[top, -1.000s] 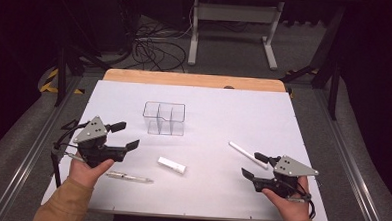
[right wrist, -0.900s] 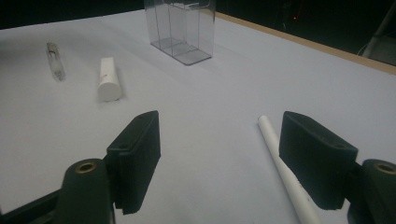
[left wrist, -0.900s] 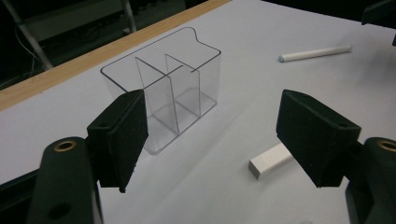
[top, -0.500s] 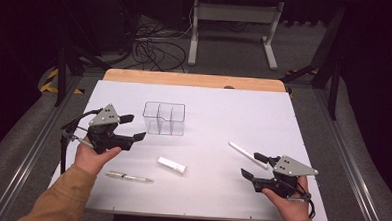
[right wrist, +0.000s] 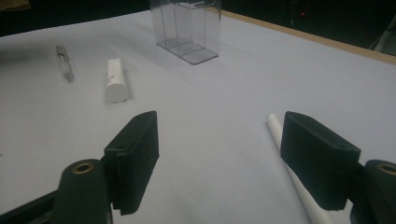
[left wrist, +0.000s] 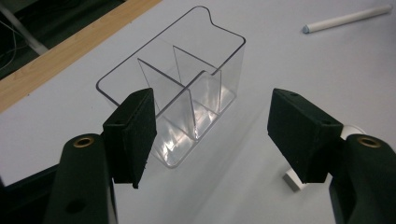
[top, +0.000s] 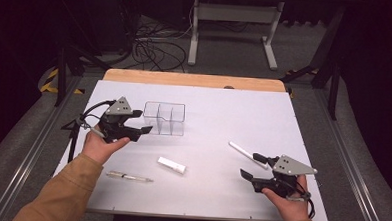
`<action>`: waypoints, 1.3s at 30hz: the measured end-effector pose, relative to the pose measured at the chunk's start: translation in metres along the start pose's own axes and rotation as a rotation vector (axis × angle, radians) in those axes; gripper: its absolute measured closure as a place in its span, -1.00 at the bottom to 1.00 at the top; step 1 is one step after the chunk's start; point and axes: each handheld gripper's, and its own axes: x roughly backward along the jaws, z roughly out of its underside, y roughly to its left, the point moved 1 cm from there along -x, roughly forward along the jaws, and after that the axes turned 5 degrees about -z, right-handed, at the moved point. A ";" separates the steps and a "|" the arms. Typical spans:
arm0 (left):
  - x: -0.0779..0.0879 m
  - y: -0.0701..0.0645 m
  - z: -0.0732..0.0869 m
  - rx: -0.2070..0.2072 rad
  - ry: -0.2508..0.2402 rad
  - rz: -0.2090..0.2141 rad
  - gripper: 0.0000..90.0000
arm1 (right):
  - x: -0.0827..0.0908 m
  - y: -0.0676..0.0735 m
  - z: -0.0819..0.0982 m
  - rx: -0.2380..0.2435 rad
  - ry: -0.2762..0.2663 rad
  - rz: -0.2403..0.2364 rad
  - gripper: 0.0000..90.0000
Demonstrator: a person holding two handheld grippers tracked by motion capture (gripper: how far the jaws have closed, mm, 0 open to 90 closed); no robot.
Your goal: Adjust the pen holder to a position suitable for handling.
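A clear plastic organizer (top: 164, 118) with three compartments stands on the white table top left of centre. My left gripper (top: 144, 123) hovers just left of it, pointing at its near end. In the left gripper view the organizer (left wrist: 177, 93) lies just beyond the left gripper (left wrist: 215, 121). Its jaws have just been closing a little; they remain open with nothing between the pads. My right gripper (top: 250, 165) rests open at the front right, beside a long white pen (top: 242, 152). That pen (right wrist: 299, 186) lies by the right jaw of the right gripper (right wrist: 219, 140).
A short white stick (top: 171, 164) lies mid-table and a clear pen (top: 129, 176) near the front left. A wooden strip (top: 195, 79) edges the far side of the table. Cables and a desk frame stand on the dark floor beyond.
My left gripper has moved away from the front edge and to the right, up to the organizer's left end. The right gripper has stayed put.
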 end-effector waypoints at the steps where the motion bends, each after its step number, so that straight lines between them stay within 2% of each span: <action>1: -0.002 0.000 -0.001 -0.002 0.000 0.001 -0.24 | 0.000 0.000 0.000 -0.002 0.002 -0.003 -0.36; 4: -0.006 0.001 -0.004 -0.010 0.018 0.011 -0.23 | 0.000 0.000 0.000 0.001 0.002 -0.003 -0.36; 9: -0.010 0.001 -0.009 -0.052 0.041 0.008 -0.18 | 0.000 0.000 0.000 -0.001 0.000 -0.004 -0.36; 10: -0.011 0.001 -0.010 -0.064 0.053 0.016 -0.18 | 0.000 0.000 0.000 -0.001 0.000 -0.004 -0.36; 16: -0.017 0.003 -0.017 -0.168 0.143 -0.009 -0.02 | 0.000 0.000 0.000 0.001 0.002 -0.007 -0.36; 20: -0.021 0.005 -0.023 -0.204 0.178 -0.007 0.08 | 0.000 0.000 0.000 0.003 0.004 -0.008 -0.36; 22: -0.024 0.006 -0.025 -0.209 0.203 -0.008 0.11 | 0.000 0.000 0.000 0.003 0.005 -0.009 -0.36; 26: -0.032 0.008 -0.029 -0.214 0.247 0.024 0.21 | 0.001 0.000 0.000 0.007 0.003 -0.007 -0.36; 29: -0.035 0.010 -0.032 -0.208 0.255 0.031 0.25 | 0.001 0.000 0.000 0.006 0.003 -0.006 -0.36; 31: -0.038 0.012 -0.033 -0.219 0.253 0.037 0.29 | 0.001 0.000 0.001 0.006 0.003 -0.006 -0.36; 33: -0.042 0.014 -0.034 -0.225 0.272 0.053 0.32 | 0.001 0.000 0.001 0.009 0.004 -0.005 -0.37; 35: -0.047 0.016 -0.036 -0.229 0.314 0.087 0.31 | 0.001 0.000 0.001 0.009 0.004 -0.006 -0.37; 39: -0.052 0.016 -0.037 -0.255 0.334 0.085 0.37 | 0.001 -0.001 0.001 0.009 0.007 -0.006 -0.37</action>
